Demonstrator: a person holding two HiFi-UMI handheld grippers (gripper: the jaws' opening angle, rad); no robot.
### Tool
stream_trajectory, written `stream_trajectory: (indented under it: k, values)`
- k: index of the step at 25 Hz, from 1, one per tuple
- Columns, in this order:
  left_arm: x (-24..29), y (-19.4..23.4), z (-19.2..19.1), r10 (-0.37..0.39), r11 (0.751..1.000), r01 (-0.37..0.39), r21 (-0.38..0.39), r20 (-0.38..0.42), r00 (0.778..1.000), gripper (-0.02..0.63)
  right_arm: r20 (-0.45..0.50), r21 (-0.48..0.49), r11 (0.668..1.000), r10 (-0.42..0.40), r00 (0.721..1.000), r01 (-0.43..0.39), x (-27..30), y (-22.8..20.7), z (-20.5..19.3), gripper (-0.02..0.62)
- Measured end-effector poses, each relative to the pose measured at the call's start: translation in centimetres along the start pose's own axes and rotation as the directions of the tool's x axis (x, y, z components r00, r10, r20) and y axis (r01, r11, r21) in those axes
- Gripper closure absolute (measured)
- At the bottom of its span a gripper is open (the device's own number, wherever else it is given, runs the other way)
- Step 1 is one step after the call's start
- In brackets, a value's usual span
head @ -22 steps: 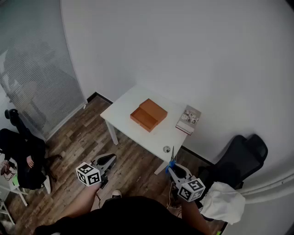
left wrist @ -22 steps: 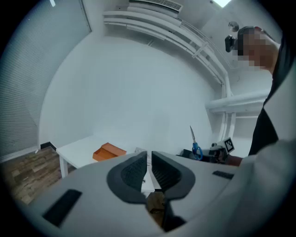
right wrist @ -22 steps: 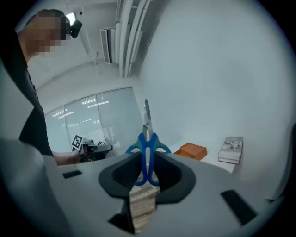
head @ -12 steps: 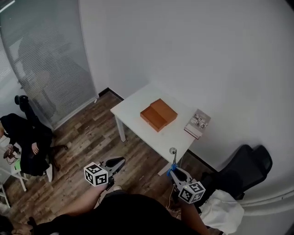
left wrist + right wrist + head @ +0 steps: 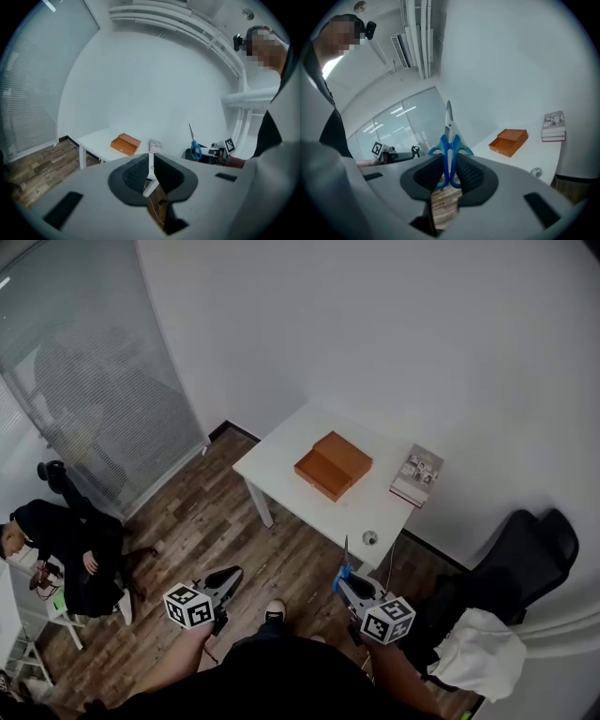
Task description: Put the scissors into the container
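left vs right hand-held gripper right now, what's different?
Load: the right hand-held gripper is clamped on the blue-handled scissors, blades pointing out past its jaws. The left hand-held gripper holds nothing, jaws nearly together.
Position: in the head view the right one is close to the white table, while the left one is farther off over the wood floor.
Shared: both are short of the table and the orange container.
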State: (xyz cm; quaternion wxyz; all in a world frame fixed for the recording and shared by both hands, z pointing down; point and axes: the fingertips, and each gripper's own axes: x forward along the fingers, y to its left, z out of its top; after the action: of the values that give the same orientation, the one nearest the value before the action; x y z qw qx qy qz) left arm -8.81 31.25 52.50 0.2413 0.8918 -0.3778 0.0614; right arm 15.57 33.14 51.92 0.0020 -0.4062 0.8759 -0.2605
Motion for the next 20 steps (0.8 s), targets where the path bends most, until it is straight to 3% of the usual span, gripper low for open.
stream_trajectory:
  k: [4, 11, 20]
  values:
    - [2.3, 1.4, 2.2, -0.046, 0.996, 0.045, 0.071, 0.014, 0.999, 0.568, -0.025, 0.011, 0.998, -0.058, 0.998, 0.058, 0.0, -1.0, -0.7, 0.508]
    - [5.7, 3.6, 4.8, -0.137, 0.987, 0.134, 0.092, 0.023, 0.99, 0.568, 0.034, -0.044, 0.984, -0.172, 0.985, 0.173, 1.4, -3.0, 4.5, 0.508]
    - [7.2, 8.4, 8.5, -0.129, 0.982, 0.123, 0.14, 0.03, 0.991, 0.568, 0.051, -0.1, 0.969, -0.221, 0.974, 0.225, 6.2, -3.7, 6.9, 0.508]
